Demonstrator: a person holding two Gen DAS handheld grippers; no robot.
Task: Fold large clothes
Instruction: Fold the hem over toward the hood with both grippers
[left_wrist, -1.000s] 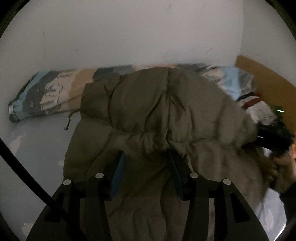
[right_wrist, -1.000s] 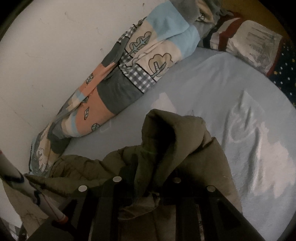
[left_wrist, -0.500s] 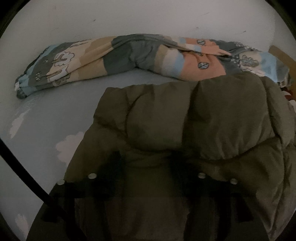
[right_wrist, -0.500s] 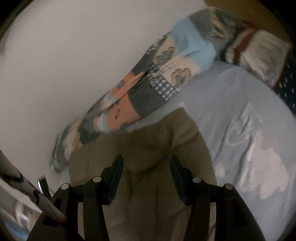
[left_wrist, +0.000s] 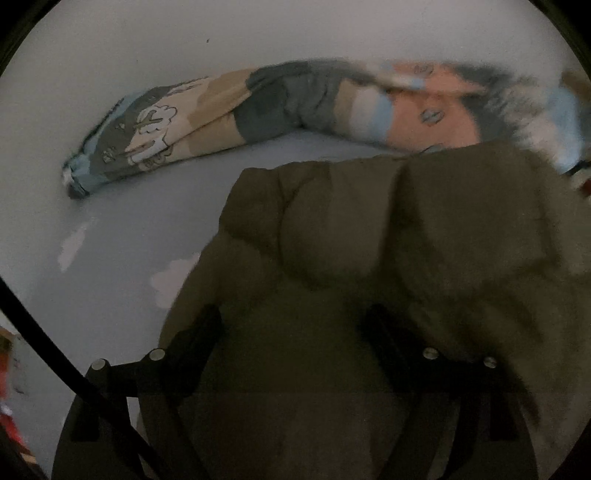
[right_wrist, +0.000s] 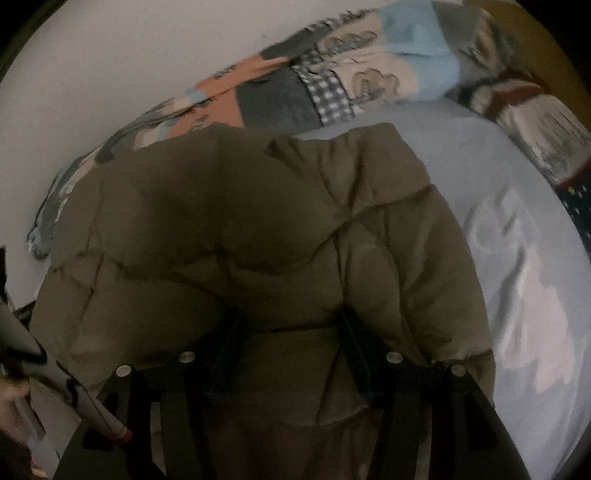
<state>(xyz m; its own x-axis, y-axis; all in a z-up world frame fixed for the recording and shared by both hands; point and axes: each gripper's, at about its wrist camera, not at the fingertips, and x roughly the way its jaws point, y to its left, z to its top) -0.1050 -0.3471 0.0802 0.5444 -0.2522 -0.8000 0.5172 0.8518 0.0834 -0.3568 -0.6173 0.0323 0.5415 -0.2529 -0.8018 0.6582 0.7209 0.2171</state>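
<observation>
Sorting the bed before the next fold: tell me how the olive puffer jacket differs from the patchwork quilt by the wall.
The puffer jacket is one plain olive colour; the patchwork quilt mixes orange, grey, blue and cream prints. The jacket lies as a broad heap right under both grippers; the quilt is bunched into a long roll against the wall. Both rest on the blue bedsheet.
</observation>
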